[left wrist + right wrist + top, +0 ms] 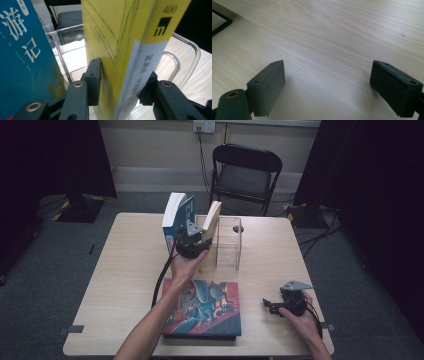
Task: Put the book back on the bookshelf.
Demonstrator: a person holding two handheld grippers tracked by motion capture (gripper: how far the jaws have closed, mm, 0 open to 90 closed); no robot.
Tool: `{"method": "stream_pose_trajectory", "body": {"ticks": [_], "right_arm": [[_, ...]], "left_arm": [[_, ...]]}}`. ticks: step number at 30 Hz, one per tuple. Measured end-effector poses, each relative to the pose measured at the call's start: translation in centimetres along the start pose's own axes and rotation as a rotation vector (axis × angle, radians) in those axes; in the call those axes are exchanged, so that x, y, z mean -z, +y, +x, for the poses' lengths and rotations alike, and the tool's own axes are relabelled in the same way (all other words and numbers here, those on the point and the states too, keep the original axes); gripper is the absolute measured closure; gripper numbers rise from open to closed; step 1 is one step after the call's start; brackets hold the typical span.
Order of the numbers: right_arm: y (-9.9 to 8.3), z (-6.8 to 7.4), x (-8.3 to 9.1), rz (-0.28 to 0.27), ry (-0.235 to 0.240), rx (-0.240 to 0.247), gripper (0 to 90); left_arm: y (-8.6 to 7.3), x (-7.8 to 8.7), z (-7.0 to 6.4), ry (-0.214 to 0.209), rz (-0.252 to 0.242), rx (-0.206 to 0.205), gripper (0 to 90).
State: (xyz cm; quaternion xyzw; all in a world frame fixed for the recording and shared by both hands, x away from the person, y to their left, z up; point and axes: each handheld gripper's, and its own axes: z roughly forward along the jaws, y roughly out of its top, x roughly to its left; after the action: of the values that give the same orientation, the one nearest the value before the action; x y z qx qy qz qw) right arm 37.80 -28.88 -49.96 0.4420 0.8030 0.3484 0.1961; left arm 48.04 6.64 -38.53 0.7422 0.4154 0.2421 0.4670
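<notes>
Two grippers: left gripper [192, 241], arm outstretched, pinches an upright yellow book [120, 50]; right gripper [328, 87] rests spread on the table [332, 37].

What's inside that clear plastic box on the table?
The clear box holds a yellow book, upright and leaning, gripped by the left gripper. A blue book stands at its left end. The right half looks empty; the hand covers the box's near left corner.
</notes>
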Motion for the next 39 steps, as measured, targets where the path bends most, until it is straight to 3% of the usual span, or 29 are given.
{"method": "stream_pose_trajectory", "body": {"ticks": [3,5,6,10,15,16,21,25,32,39], "right_arm": [[0.0,0.0,0.0,0.000,0.001,0.001,12.6],[0.0,0.0,0.0,0.000,0.000,0.000,12.6],[0.0,0.0,0.0,0.000,0.001,0.000,12.5],[0.0,0.0,0.0,0.000,0.001,0.000,12.6],[0.0,0.0,0.0,0.000,0.001,0.000,12.5],[0.0,0.0,0.0,0.000,0.001,0.000,12.5],[0.0,0.0,0.0,0.000,0.001,0.001,12.6],[0.0,0.0,0.0,0.000,0.001,0.000,12.6],[0.0,0.0,0.0,0.000,0.001,0.000,12.6],[0.0,0.0,0.0,0.000,0.001,0.001,12.6]], "left_arm": [[0.1,0.0,-0.1,0.001,0.006,0.007,63.1],[0.3,0.0,-0.1,0.008,0.012,0.023,64.3],[0.4,-0.1,-0.3,0.017,0.018,0.056,64.7],[0.6,-0.2,-0.6,0.017,0.021,0.075,64.7],[0.8,-0.3,-0.7,-0.001,0.024,0.109,63.5],[0.9,-0.4,-0.9,-0.006,0.030,0.133,63.0],[1.1,-0.7,-1.5,-0.013,0.034,0.140,60.6],[1.4,-0.9,-1.7,-0.030,0.035,0.179,58.5],[1.6,-1.2,-2.1,-0.052,0.038,0.179,55.0],[1.3,-0.8,-1.3,-0.090,0.031,0.170,51.0]]}}
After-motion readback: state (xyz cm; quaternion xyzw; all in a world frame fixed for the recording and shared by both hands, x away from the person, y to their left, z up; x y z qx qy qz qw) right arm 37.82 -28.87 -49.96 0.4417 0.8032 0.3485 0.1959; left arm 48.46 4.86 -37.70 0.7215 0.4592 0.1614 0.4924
